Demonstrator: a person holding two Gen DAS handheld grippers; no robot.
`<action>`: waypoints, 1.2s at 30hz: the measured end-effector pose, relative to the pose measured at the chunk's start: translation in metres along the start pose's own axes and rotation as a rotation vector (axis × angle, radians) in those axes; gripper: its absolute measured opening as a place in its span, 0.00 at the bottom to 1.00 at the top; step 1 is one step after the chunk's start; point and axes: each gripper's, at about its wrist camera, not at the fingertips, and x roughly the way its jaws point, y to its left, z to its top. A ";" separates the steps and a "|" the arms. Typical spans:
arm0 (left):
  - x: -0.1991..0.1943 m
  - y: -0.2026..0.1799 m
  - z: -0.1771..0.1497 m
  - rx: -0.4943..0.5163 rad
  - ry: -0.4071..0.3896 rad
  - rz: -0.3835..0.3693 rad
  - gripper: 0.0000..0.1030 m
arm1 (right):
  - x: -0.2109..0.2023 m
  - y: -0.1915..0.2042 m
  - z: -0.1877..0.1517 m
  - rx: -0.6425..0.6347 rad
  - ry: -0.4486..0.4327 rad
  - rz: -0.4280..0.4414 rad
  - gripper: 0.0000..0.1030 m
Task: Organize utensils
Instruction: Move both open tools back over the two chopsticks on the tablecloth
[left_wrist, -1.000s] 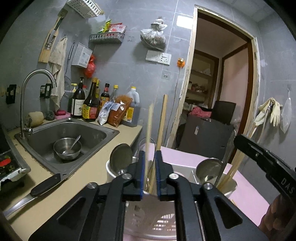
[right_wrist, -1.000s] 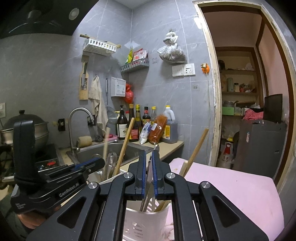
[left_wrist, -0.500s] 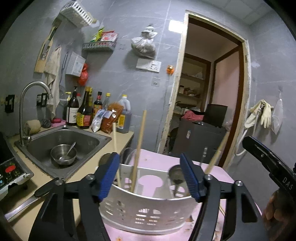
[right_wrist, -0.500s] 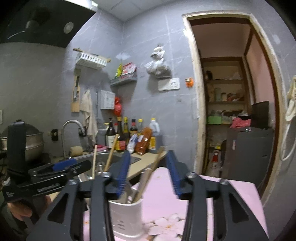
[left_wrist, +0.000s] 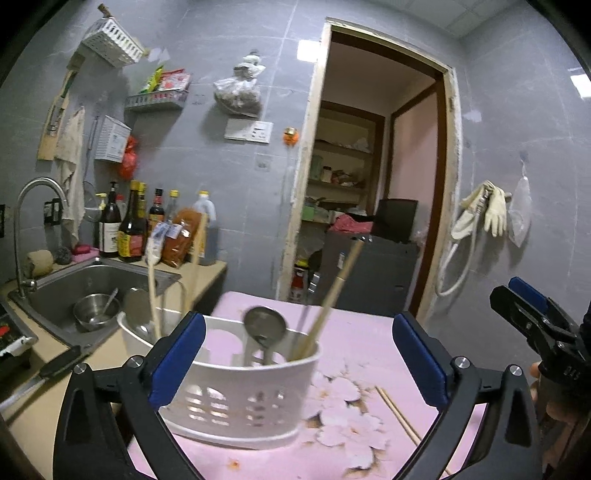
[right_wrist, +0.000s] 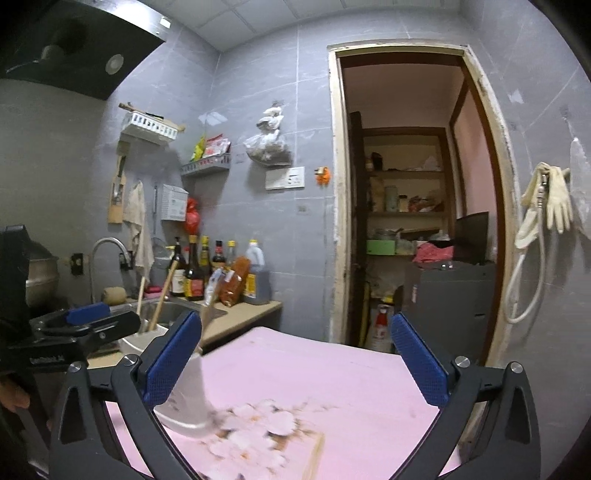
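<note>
Grippers: your left gripper (left_wrist: 297, 356) and right gripper (right_wrist: 295, 358) point level, jaws opening, gripping nothing.
Holder: white utensil holder (left_wrist: 240, 398) stands on your pink desk (left_wrist: 354, 343).
Contents: ladle (left_wrist: 265, 326), chopsticks (left_wrist: 334, 291).
Stray: chopsticks (left_wrist: 397, 413) lying beside it.

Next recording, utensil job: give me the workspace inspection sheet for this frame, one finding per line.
Surface: pink floral table cover, stained near the front edge.
Job's things: white utensil holder stands on the cover, holding a metal ladle and wooden chopsticks; loose chopsticks lie on the cover to its right.
Clutter: knife on the counter; bowl with spoon in the sink; sauce bottles behind.
Grippers: left tongs opening, straddling the holder without touching; right tongs opening, nothing gripped.
Cables: white hose hangs on the wall.
Surroundings: open pantry doorway; rubber gloves hung beside it.
</note>
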 end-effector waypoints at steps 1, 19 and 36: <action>0.001 -0.005 -0.002 0.006 0.007 -0.005 0.96 | -0.004 -0.005 -0.002 -0.004 0.004 -0.009 1.00; 0.044 -0.049 -0.052 0.070 0.315 -0.050 0.97 | 0.000 -0.040 -0.066 -0.039 0.412 -0.071 1.00; 0.089 -0.037 -0.088 0.042 0.657 0.006 0.96 | 0.043 -0.030 -0.122 -0.086 0.786 0.019 0.80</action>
